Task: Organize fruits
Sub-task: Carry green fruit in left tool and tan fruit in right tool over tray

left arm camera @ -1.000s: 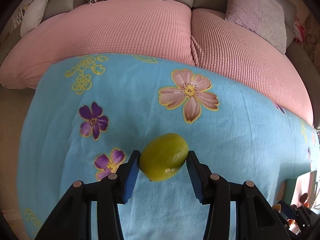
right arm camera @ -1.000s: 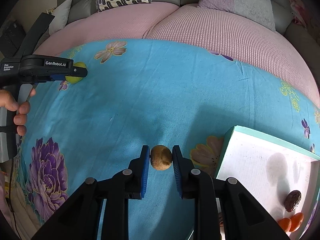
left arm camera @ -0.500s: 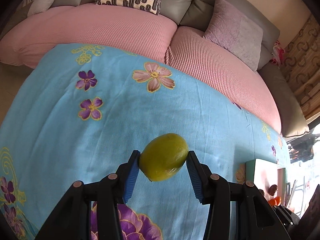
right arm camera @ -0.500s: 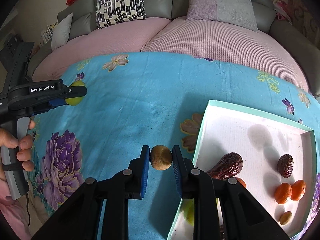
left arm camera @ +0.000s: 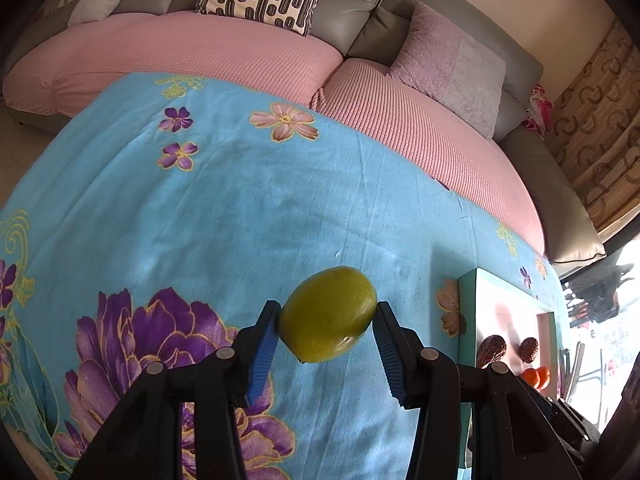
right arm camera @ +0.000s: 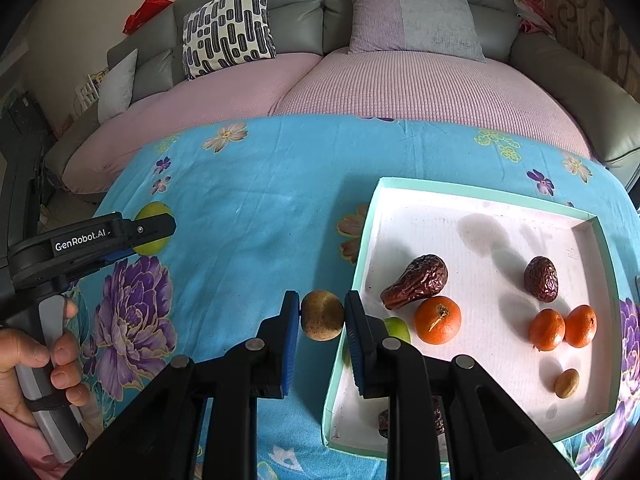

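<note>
Left gripper (left arm camera: 327, 322), right gripper (right arm camera: 322, 314): both clamped.

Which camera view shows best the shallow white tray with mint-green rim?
The right wrist view: the shallow white tray with mint-green rim appears nearly whole, with oranges and wrinkled dark fruits inside. The left wrist view shows only a narrow slice of it at the right edge.

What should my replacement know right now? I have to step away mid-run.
Left gripper: jaws shut on the yellow-green oval fruit, held above the blue floral cloth.
Right gripper: jaws shut on the small round brown fruit, just left of the shallow white tray with mint rim.
Done: three orange mandarins, wrinkled dark-red fruits, a small tan nut-like piece and a green fruit lie in the tray.
Left: place both held fruits in the tray.
</note>
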Motion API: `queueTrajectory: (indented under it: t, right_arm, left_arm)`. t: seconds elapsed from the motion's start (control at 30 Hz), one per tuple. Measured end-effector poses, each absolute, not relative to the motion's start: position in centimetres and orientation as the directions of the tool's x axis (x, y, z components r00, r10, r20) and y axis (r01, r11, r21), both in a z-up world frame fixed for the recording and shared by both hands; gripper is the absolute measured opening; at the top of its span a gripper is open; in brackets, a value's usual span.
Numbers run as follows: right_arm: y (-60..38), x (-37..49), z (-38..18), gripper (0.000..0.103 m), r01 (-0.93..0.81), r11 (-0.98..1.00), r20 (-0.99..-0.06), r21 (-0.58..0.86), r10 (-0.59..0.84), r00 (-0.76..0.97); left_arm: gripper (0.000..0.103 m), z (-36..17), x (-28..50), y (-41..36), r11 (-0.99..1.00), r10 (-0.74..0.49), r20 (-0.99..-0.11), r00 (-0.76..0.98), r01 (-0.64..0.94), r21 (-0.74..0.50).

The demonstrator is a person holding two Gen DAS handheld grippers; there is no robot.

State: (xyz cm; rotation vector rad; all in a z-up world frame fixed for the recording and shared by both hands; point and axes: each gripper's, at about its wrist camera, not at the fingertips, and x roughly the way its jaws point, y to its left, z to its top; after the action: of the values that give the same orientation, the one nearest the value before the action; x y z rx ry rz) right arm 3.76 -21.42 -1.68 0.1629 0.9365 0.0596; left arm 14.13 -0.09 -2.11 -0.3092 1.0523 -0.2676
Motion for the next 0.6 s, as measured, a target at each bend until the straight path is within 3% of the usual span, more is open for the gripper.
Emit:
queueTrajectory:
  t: [0.6]
  right_arm:
    - [-29.3,1.8,-0.7,0.024,0.228,0.961,-0.772,0.155,-0.026,0.635]
  left_arm:
    - [0.05,-0.9,11.7,-7.6,0.902,-0.427,-0.792,0.437,0.274,-0.335]
